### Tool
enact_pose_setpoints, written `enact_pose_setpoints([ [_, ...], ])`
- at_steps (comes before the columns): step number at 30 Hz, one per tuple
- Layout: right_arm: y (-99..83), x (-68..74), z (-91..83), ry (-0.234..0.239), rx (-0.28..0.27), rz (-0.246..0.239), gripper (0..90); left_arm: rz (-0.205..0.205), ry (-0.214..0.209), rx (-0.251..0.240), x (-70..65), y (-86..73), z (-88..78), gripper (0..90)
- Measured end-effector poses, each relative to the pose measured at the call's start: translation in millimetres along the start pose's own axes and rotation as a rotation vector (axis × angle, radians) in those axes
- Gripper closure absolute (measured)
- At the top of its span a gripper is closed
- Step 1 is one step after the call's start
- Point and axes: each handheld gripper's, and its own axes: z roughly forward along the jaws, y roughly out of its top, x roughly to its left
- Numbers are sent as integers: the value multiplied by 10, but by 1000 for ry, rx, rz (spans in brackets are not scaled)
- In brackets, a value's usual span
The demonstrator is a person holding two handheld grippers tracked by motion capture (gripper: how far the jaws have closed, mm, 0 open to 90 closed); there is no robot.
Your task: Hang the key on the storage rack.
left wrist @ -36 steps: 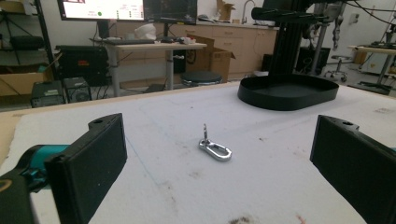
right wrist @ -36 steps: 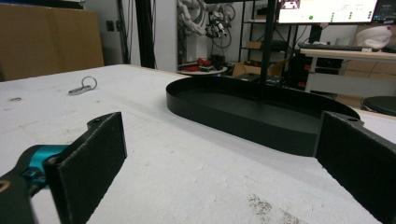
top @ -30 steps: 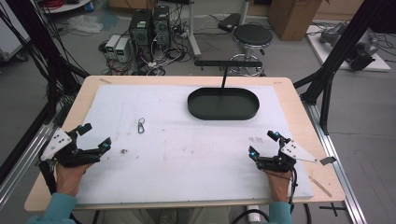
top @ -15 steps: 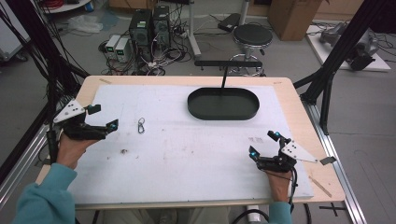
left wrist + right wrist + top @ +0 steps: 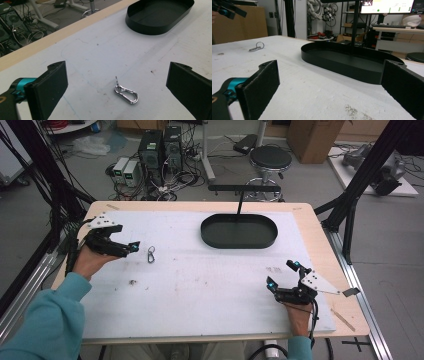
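Note:
A small silver carabiner clip (image 5: 151,254) lies on the white mat at the left; it sits between and just ahead of the jaws in the left gripper view (image 5: 126,93). My left gripper (image 5: 131,247) hovers just left of the clip, open, nothing held. A black oval tray (image 5: 239,231) stands empty at the back centre (image 5: 160,17) (image 5: 347,62). My right gripper (image 5: 282,276) rests near the front right of the mat, open and empty, facing the tray. The clip (image 5: 256,47) lies far off at the left in the right gripper view.
The white mat (image 5: 200,285) covers a wooden table (image 5: 320,240). A black stand (image 5: 239,190) rises behind the tray. A small dark speck (image 5: 133,281) lies on the mat at the left. Black frame posts flank the table; a stool and computers stand beyond.
My left gripper has moved forward and to the right, from the front left corner up to just beside the clip. The right gripper has stayed put.

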Motion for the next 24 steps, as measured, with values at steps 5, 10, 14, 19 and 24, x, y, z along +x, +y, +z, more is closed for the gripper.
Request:
enact_pose_setpoints([
  [5, 0, -3, -2, -1, -3, -2, 18, 1, -11, 72, 9, 24, 201, 42],
  [10, -1, 3, -4, 1, -1, 7, 17, 4, -2, 124, 25, 4, 344, 42],
  [14, -1, 0, -4, 2, -3, 1, 17, -7, 7, 151, 43, -29, 407, 42],
  [19, -1, 2, -4, 3, -2, 4, 18, -15, 10, 180, 62, -60, 468, 42],
  [24, -1, -1, -4, 1, -4, 3, 17, -17, 9, 225, 71, -118, 589, 42],
])
